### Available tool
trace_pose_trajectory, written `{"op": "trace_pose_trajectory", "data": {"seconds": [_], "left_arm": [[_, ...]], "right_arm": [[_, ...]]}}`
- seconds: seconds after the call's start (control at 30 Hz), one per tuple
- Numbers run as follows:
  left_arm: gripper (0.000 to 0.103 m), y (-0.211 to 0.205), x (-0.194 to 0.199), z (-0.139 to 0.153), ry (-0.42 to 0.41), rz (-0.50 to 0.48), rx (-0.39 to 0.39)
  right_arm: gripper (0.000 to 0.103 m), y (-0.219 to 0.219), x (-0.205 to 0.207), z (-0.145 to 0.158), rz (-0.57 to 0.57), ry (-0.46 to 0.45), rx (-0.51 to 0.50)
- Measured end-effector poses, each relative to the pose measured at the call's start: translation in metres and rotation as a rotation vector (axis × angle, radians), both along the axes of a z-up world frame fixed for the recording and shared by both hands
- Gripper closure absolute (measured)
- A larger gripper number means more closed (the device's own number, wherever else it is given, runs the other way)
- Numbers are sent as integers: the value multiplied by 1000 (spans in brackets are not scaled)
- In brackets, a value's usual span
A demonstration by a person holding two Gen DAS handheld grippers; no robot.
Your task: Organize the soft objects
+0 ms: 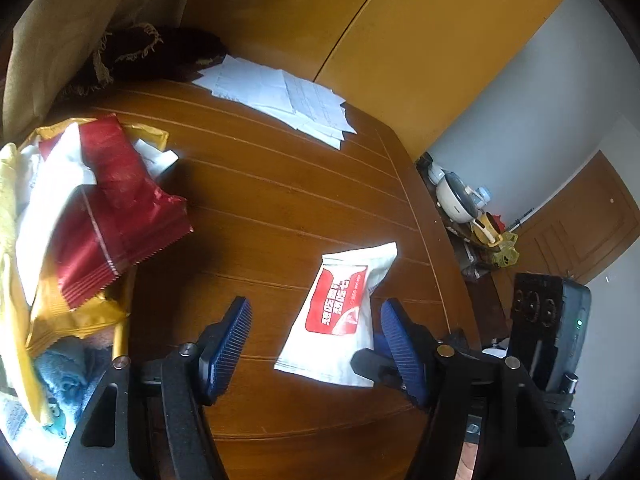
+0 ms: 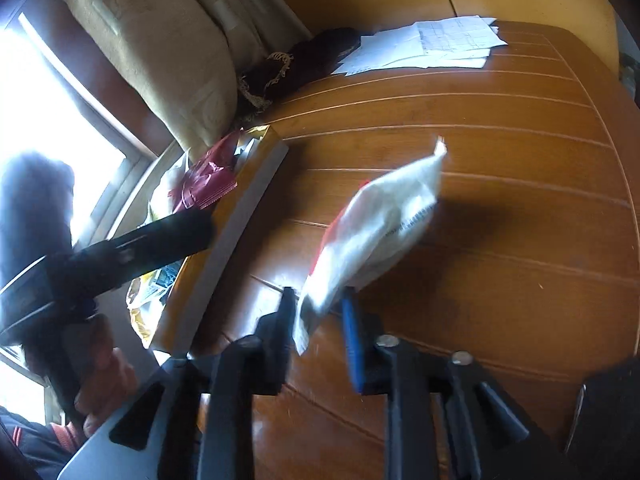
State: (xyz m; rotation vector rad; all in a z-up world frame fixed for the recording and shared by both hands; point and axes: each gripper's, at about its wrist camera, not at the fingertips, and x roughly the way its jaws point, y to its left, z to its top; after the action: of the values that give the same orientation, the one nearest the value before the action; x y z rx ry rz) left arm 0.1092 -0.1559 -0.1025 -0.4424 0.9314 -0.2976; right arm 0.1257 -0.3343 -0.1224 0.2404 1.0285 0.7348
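White pouch [image 1: 343, 312] w/ red printed panel lies flat on wooden table [image 1: 280, 200], between the blue fingers [image 1: 228, 344] of left gripper [image 1: 316, 344], nearer the right-hand one. Left fingers stand wide apart, not pressing it. Red panel carries white writing, not Latin script, can't read it. In right wrist view the same pouch [image 2: 376, 232] shows its plain white back w/ a strip of small dark print, too blurred to read; red edge peeks at one side. Its lower corner sits between the fingers [image 2: 354, 340] of right gripper [image 2: 320, 320], which are partly apart; frame is motion-blurred, can't tell if they press it or if pouch rests on table.

Left of pouch: box [image 2: 224, 248] w/ grey rim holding packets, dark red foil packet [image 1: 116, 216] on top, gold wrapper and blue cloth [image 1: 64, 376] under it. Blue cloth shows in left view only. Right view alone shows bright window [image 2: 48, 120], a hand [image 2: 100, 384] on the left gripper's handle. Both views: loose papers [image 1: 288, 100] at far table edge, dark fringed cloth [image 1: 160, 56], beige curtain [image 2: 160, 40]. Left view only: yellow cupboard [image 1: 400, 40], pot [image 1: 456, 196] beyond the table.
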Motion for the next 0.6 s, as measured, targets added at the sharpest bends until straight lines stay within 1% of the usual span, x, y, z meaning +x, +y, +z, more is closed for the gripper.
{"op": "trace_pose_trajectory", "data": {"seconds": [0.03,0.1,0.17,0.27,0.33,0.37,0.4,0.43,0.47,0.5,0.53,0.6], "left_arm": [[32,-3,5,-3,19,-3,-7],[32,-12,11,-6,31,-18,-8],[32,-22,21,-11,48,-35,5],[32,-29,30,-20,91,-49,-4],[32,-29,32,-25,100,-46,-12],[32,-28,33,-29,110,-41,-16],[32,-28,34,-32,119,-39,-27],[33,-28,34,-36,129,-40,-35],[33,-29,35,-39,135,-40,-41],[38,-30,35,-41,139,-40,-46],[41,-31,36,-43,143,-43,-51],[52,-35,38,-49,165,-54,-70]], "right_arm": [[62,-7,0,1,-12,-8,18],[54,-19,-3,2,-39,-12,59],[53,-29,0,1,-73,-1,90],[53,-39,4,3,-161,-20,71],[53,-46,10,-2,-187,5,106],[53,-49,13,-8,-204,33,119],[56,-53,16,-13,-214,57,124],[63,-55,19,-18,-221,71,134],[66,-57,21,-21,-232,82,137],[67,-58,22,-24,-241,90,145],[72,-58,22,-24,-235,93,163],[76,-52,20,-24,-202,85,163]]}}
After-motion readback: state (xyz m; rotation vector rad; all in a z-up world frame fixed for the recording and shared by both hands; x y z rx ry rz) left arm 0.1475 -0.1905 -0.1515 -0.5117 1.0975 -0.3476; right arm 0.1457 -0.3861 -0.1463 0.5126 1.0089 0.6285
